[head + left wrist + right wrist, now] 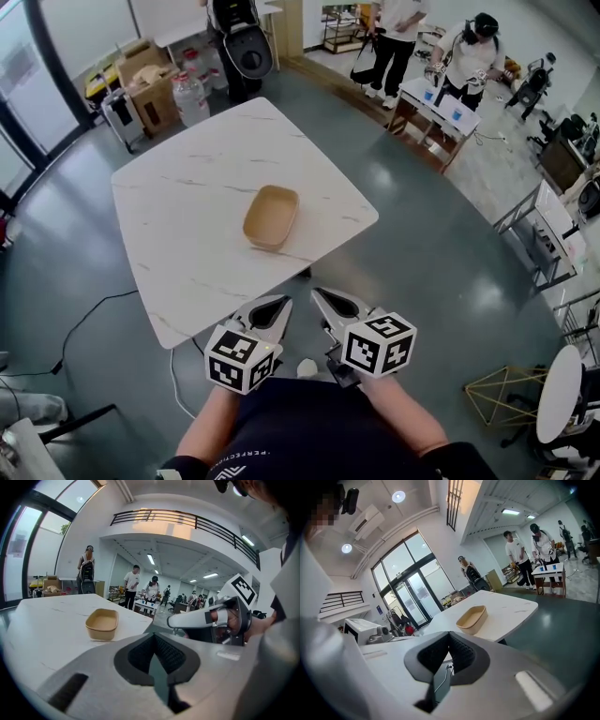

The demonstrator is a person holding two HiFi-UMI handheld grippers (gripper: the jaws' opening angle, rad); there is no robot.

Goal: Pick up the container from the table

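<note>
A shallow tan container lies empty near the front right part of the white marble table. Both grippers hover side by side off the table's near corner, short of the container and pointing at it. My left gripper has its jaws together with nothing between them; the left gripper view shows the container ahead to the left. My right gripper also has its tips touching and holds nothing. In the right gripper view the container sits ahead, slightly right.
Cardboard boxes and water jugs stand beyond the table's far left corner. People stand by a small table with blue cups at the back right. A cable runs over the floor at left. A gold wire stand sits at lower right.
</note>
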